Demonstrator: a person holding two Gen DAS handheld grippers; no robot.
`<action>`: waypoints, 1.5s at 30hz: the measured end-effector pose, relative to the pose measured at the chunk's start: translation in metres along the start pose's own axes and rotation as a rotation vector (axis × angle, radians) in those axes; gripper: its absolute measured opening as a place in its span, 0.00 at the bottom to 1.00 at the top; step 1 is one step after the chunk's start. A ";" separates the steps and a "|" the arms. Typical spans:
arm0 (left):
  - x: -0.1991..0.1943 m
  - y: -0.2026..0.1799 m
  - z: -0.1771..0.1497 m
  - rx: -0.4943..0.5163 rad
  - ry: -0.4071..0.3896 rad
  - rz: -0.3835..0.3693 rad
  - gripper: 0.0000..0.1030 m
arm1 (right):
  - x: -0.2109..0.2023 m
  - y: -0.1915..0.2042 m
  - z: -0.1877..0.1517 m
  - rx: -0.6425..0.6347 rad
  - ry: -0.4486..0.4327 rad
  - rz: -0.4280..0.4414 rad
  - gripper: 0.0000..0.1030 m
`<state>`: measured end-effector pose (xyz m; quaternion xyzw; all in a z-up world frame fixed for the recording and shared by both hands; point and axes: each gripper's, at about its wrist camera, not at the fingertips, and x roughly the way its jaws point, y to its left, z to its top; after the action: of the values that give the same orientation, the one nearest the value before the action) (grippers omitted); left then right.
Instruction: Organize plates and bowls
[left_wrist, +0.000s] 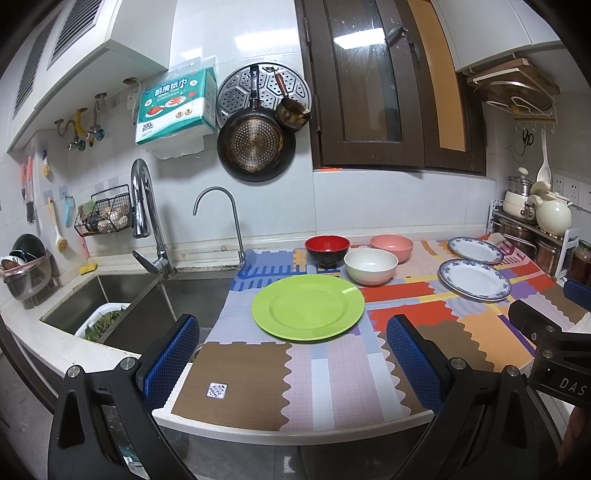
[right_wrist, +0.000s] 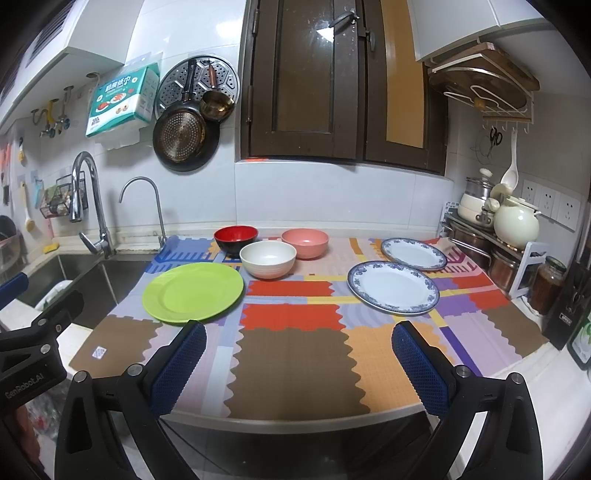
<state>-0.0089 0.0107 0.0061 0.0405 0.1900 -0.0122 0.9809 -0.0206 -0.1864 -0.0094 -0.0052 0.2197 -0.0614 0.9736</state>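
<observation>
A green plate (left_wrist: 308, 307) (right_wrist: 192, 292) lies on the patterned mat (left_wrist: 332, 380) (right_wrist: 295, 354). Behind it stand a red-and-black bowl (left_wrist: 327, 250) (right_wrist: 235, 240), a cream bowl (left_wrist: 370, 266) (right_wrist: 267, 259) and a pink bowl (left_wrist: 391, 248) (right_wrist: 305, 242). Two blue-rimmed white plates lie to the right, a near one (left_wrist: 474, 277) (right_wrist: 393, 287) and a far one (left_wrist: 475, 249) (right_wrist: 413, 253). My left gripper (left_wrist: 291, 332) is open and empty, near the counter's front edge before the green plate. My right gripper (right_wrist: 299, 338) is open and empty, short of the near white plate.
A sink (left_wrist: 122, 295) (right_wrist: 70, 277) with two taps lies left of the mat. A rack with pots and a cream kettle (left_wrist: 552, 216) (right_wrist: 515, 223) and a jar (right_wrist: 546, 282) stand at the right. Pans hang on the back wall (left_wrist: 255, 147).
</observation>
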 end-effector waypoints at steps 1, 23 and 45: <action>0.000 0.000 0.000 0.000 0.000 0.000 1.00 | 0.000 0.000 0.000 0.000 0.000 -0.001 0.99; 0.000 -0.014 0.003 0.005 0.007 0.003 1.00 | -0.002 -0.001 -0.002 0.001 0.002 0.001 0.99; 0.048 -0.052 0.005 -0.063 0.106 0.204 1.00 | 0.087 -0.040 0.017 -0.077 0.087 0.224 0.99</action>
<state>0.0356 -0.0419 -0.0111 0.0294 0.2366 0.0957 0.9664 0.0593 -0.2373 -0.0300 -0.0153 0.2632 0.0562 0.9630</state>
